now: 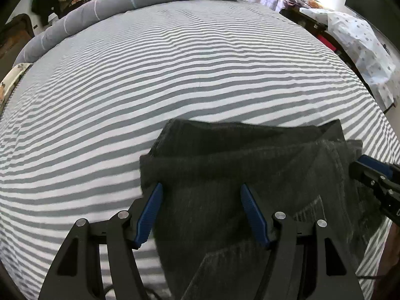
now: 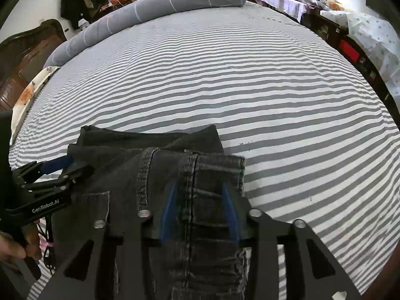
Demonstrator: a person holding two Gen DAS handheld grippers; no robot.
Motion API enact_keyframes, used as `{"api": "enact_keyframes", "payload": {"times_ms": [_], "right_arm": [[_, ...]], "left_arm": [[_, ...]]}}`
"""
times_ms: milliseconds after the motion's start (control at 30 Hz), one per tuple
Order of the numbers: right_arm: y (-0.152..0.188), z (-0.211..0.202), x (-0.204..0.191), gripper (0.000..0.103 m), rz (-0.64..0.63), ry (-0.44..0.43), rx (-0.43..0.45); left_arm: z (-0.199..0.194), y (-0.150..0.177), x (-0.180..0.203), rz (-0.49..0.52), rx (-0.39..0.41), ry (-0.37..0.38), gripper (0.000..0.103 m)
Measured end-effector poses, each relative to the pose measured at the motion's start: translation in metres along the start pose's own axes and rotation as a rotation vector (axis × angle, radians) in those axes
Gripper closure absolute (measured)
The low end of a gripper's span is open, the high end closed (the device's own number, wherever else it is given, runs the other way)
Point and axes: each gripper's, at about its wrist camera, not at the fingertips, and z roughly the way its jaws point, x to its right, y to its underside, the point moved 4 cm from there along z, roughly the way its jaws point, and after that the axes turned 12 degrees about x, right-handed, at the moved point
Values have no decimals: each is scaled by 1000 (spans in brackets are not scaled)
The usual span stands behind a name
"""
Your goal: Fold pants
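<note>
- Denim, dark and washed-out, is what I'm handling: the pants lie in a folded bundle at the near edge of the bed, on its grey-and-white striped cover.
- On the left side, my left gripper stands wide open, its blue fingers spread over the bundle's left end; I see no cloth pinched between them.
- Across the middle, the bundle's long axis runs left to right along the near edge, so both tools sit right at it, one at each end.
- On the right side, my right gripper has its fingers apart over the seam and waistband end; blur hides whether the tips press any cloth.
- I judge the next fold turns on that axis: one end carried over the other, or the near edge pushed toward the rolled grey duvet at the far edge.
</note>
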Motion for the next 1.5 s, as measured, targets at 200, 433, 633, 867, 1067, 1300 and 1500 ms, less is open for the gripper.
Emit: {"api": "enact_keyframes", "payload": {"times_ms": [200,433,633,867,1067,1300,1500], "right_arm": [[20,-30,0,45,7,4,22],[56,-54,15,40,51,22,2],[91,-64,33,37,124,11,-21],[95,-67,48,37,208,-78,-21],[91,-60,61,33,321,-282,-30],[90,-41,56,33,328,-398,-46],[88,-23,58,34,306,-437,-56]], "left_arm": [[-33,30,-7,-14,1,-6,37],[-59,75,-6,-50,-46,8,37],[-70,107,1,-57,-69,19,37],[-70,107,-2,-97,-79,53,37],[-77,91,-27,-249,-38,192,37],[-65,88,-51,-376,-55,252,37],[-46,83,-51,-385,-87,226,37]]}}
